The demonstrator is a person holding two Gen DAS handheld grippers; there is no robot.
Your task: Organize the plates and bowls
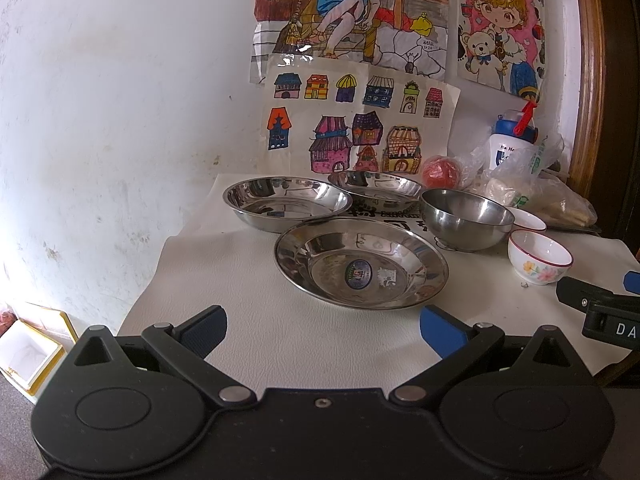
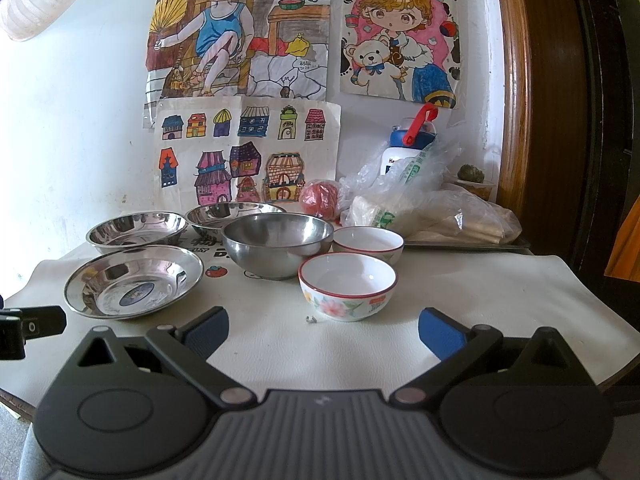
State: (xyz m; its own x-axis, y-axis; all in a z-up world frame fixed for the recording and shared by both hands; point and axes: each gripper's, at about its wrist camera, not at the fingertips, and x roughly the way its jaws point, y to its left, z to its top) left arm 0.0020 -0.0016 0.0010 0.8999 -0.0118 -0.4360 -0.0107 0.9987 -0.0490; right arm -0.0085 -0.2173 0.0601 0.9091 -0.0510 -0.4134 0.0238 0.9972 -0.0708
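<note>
Our left gripper (image 1: 322,330) and right gripper (image 2: 323,330) hover with fingers spread wide, holding nothing. Mid-frame on the white table (image 2: 480,300) sit three steel plates (image 1: 360,266), a steel bowl (image 2: 278,244) and two flowered bowls (image 2: 347,286).

Three steel plates (image 1: 360,264); steel bowl (image 1: 466,218); two floral porcelain bowls (image 2: 347,285), all upright, unstacked

**Bright daylight, strong fisheye bend**

Both views are evenly and brightly lit. The white wall (image 1: 120,120) is washed out at the left. Reflections are carried by the steel plates (image 1: 360,266) and steel bowl (image 2: 278,244). Straight lines are curved toward the edges; dark vignetting is seen at the right. Focus is sharp throughout.
</note>
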